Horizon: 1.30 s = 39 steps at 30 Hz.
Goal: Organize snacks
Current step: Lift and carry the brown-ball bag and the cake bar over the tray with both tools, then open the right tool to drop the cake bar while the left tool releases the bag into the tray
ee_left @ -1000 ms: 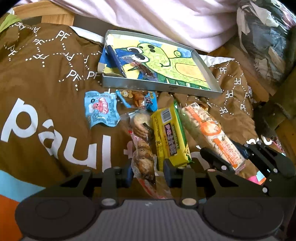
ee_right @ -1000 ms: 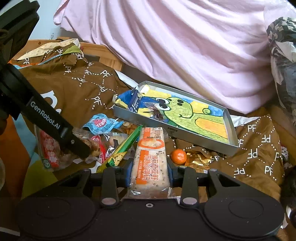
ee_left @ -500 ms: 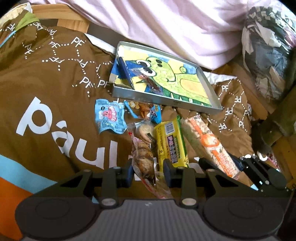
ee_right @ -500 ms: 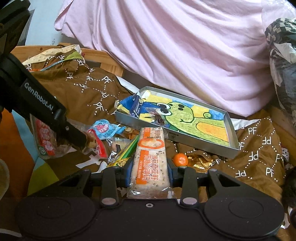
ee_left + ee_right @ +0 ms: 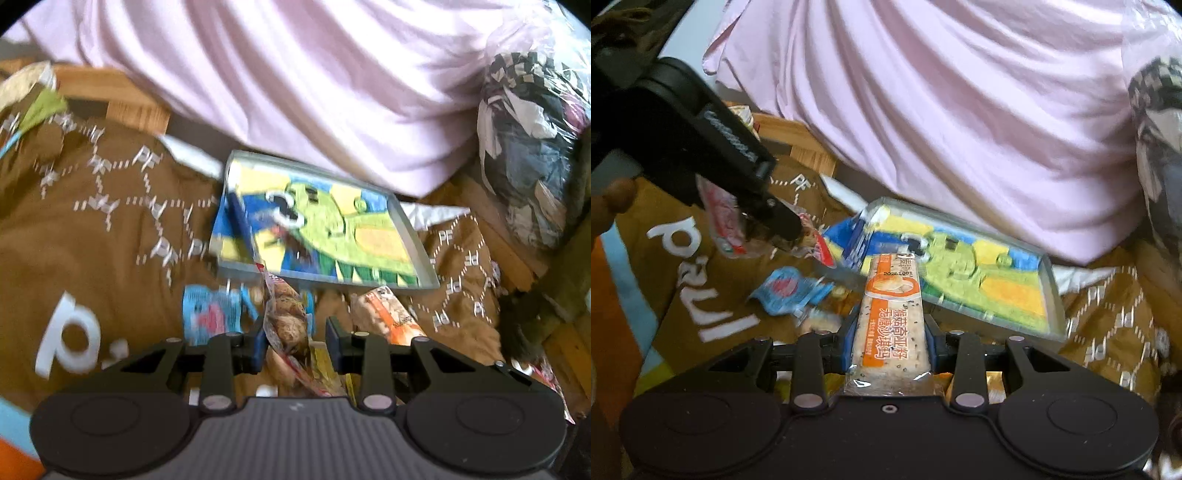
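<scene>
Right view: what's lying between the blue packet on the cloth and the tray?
In the right wrist view, the bar held in the right hand-held gripper juts up between the blue packet and the tray.

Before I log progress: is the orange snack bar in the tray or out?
Out. The orange snack bar is clamped in the right gripper, in front of the tray.

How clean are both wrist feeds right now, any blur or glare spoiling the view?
Left wrist: motion smear across the brown cloth and dinosaur tray; the cookie bag stays readable. Right wrist: the orange bar is sharp, the tray and small blue packet are smeared. Both bend straight edges; no glare.
</scene>
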Available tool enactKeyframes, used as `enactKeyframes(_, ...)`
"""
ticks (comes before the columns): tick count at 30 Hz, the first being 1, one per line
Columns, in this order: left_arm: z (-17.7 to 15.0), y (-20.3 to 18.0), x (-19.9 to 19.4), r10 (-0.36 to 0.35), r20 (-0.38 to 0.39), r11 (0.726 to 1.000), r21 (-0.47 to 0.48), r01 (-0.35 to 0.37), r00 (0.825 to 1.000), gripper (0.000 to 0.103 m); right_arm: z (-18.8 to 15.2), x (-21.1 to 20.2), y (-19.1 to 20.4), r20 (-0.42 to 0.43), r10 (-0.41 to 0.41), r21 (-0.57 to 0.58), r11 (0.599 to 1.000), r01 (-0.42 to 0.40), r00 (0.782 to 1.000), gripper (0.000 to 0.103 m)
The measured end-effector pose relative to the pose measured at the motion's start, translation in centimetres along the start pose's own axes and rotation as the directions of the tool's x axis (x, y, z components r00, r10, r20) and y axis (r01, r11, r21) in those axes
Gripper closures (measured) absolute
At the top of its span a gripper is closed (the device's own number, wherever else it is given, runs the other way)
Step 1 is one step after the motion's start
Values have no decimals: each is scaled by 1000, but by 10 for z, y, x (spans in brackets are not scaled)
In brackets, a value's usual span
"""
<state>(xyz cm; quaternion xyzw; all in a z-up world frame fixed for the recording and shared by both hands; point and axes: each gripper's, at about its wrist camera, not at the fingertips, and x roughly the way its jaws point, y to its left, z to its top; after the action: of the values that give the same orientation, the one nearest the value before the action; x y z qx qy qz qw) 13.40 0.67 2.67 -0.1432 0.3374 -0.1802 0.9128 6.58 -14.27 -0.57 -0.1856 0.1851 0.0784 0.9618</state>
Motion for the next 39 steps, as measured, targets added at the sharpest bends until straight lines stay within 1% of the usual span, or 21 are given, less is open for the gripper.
enactKeyframes(4, 26, -10, 17, 6, 58, 999, 33, -8, 998, 67, 15, 23, -23, 32, -2, 2, 1000, 2, 999, 66)
enactKeyframes(6, 40, -16, 30, 3, 91, 999, 51, -8, 996, 67, 23, 42, -37, 38, -9, 11, 1000, 8, 999, 66)
enactKeyframes(10, 68, -24, 58, -2, 148, 997, 72, -8, 989, 67, 34, 81, -58, 59, -51, -14, 999, 52, 997, 66)
enactKeyframes(12, 77, -26, 71, -2, 169, 997, 79, -11, 986, 67, 39, 101, -66, 63, -67, -17, 998, 68, 996, 66)
enactKeyframes(15, 90, -27, 93, 8, 184, 996, 81, -23, 983, 67, 42, 128, -76, 54, -70, 4, 998, 69, 996, 66)
enactKeyframes(19, 98, -21, 122, 47, 184, 997, 60, -58, 982, 67, 40, 158, -76, 52, -72, 0, 997, 72, 996, 66)
enactKeyframes(23, 98, -10, 149, 81, 161, 995, 39, -88, 984, 67, 34, 179, -73, 8, -53, 30, 998, 53, 999, 66)
enactKeyframes(26, 95, -4, 163, 89, 139, 995, 33, -94, 986, 67, 27, 189, -69, -23, -40, 42, 998, 41, 999, 66)
enactKeyframes(31, 87, 1, 177, 92, 110, 995, 16, -94, 990, 67, 21, 203, -70, -79, -25, 94, 995, 32, 997, 66)
enactKeyframes(34, 83, 2, 182, 100, 107, 995, 19, -102, 989, 67, 17, 206, -71, -88, -27, 104, 994, 36, 996, 66)
enactKeyframes(39, 77, 5, 188, 133, 96, 991, 20, -135, 986, 66, 16, 208, -69, -96, -28, 112, 993, 38, 995, 65)
